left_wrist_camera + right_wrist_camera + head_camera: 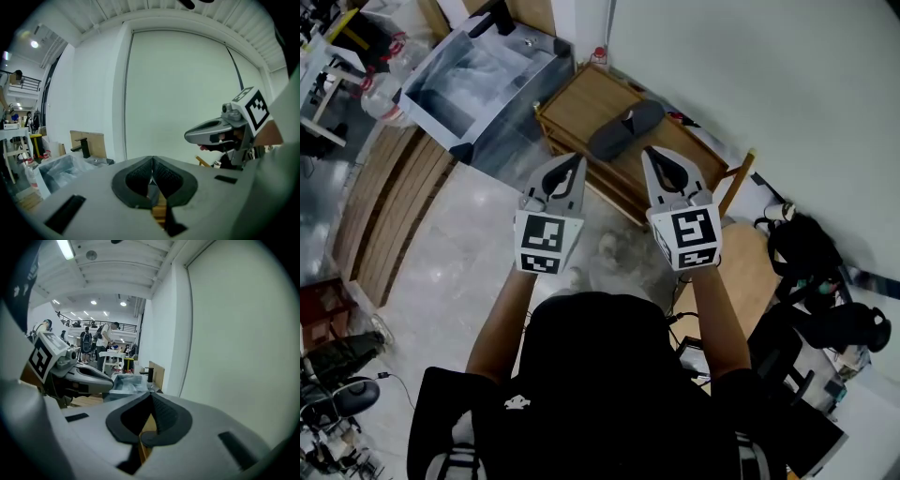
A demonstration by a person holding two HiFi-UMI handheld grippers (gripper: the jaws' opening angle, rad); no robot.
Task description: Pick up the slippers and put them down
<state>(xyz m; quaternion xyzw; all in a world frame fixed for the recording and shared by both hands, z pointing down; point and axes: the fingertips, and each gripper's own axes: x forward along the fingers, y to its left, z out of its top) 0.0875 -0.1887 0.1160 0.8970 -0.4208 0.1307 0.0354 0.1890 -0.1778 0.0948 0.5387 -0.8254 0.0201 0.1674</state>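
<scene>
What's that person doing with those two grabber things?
A person holds a grabber in each hand and reaches both out in front. The left gripper and the right gripper are shut and empty. A grey slipper lies on a wooden rack just ahead, not yet picked up.

A dark grey slipper [626, 129] lies flat on the low wooden table [581, 105], strap side up, toward the table's right part. It lies on a slant. Only one can be made out.
</scene>
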